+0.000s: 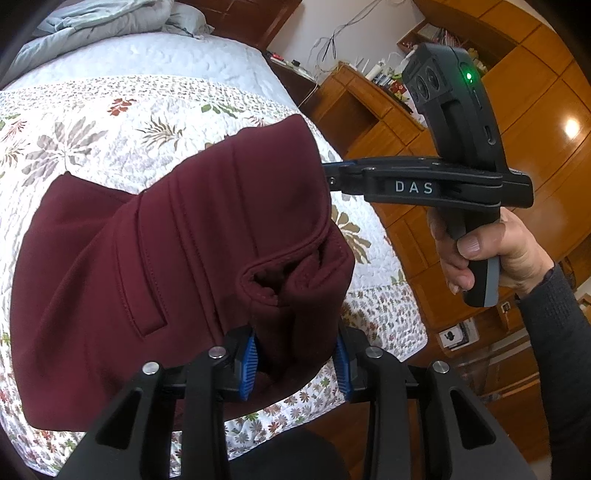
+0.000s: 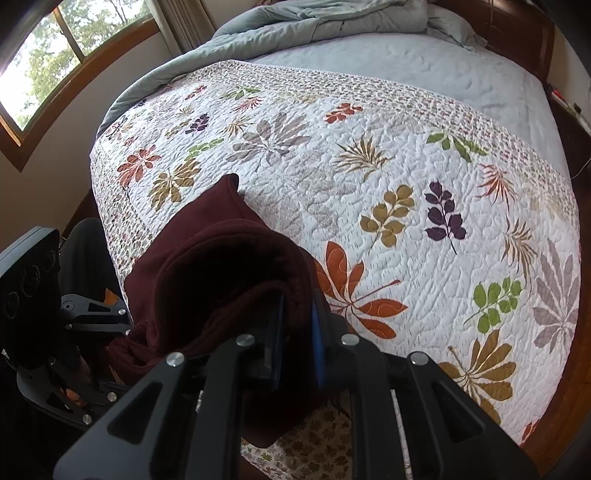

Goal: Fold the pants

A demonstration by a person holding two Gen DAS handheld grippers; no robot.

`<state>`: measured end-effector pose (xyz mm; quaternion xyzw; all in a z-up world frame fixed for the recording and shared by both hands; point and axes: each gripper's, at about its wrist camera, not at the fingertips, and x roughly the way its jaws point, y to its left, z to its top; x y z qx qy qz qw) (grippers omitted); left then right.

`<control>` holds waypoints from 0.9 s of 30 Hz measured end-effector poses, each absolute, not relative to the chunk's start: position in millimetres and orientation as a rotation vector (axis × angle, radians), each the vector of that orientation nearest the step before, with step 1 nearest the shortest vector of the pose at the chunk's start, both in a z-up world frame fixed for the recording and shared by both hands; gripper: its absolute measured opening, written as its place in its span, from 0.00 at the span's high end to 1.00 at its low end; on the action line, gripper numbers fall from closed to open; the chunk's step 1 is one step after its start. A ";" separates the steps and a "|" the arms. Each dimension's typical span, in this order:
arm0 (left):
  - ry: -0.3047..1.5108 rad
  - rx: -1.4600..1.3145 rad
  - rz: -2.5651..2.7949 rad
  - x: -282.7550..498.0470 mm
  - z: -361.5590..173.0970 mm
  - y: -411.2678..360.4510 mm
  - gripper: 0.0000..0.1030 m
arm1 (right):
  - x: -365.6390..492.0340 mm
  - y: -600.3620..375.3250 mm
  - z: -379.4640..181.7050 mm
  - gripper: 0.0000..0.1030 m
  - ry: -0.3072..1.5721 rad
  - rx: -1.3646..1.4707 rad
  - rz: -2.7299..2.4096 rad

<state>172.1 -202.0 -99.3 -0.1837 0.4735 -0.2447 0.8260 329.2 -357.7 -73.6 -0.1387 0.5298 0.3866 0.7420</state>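
Observation:
The maroon pants (image 1: pixel 155 266) hang folded over the near edge of the bed, held up at two spots. My left gripper (image 1: pixel 295 363) is shut on a bunched fold of the pants between its blue pads (image 1: pixel 246 365). My right gripper (image 2: pixel 297 339) is shut on another edge of the pants (image 2: pixel 221 273). In the left wrist view the right gripper (image 1: pixel 334 177) reaches in from the right, its tips hidden behind the raised cloth. The left gripper's body (image 2: pixel 40 317) shows at the left of the right wrist view.
The bed wears a white leaf-print quilt (image 2: pixel 388 177), with a grey-blue duvet (image 2: pixel 314 22) bunched at the head. Wooden cabinets (image 1: pixel 535 122) stand right of the bed, a window (image 2: pixel 48 55) on the other side. The bed's wooden edge (image 2: pixel 565 424) is near.

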 end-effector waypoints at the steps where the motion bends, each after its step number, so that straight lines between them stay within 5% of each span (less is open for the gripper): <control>1: 1.009 -0.383 -0.518 172.4 -102.0 -204.2 0.67 | 329.2 -360.0 -76.5 0.88 1.164 -0.299 0.847; 14: 1.055 -0.331 -0.501 174.6 -124.7 -219.5 0.66 | 327.1 -388.3 -107.6 0.87 1.189 -0.197 0.824; 18: 1.088 -0.338 -0.508 174.4 -129.4 -220.0 0.54 | 327.4 -402.0 -107.0 0.73 1.193 -0.093 0.786; 22: 1.099 -0.391 -0.538 168.8 -129.4 -213.6 0.46 | 327.6 -421.2 -107.3 0.49 1.215 0.063 0.746; 27: 1.058 -0.437 -0.533 156.6 -120.4 -186.2 0.30 | 316.0 -459.8 -123.9 0.43 1.231 0.335 0.701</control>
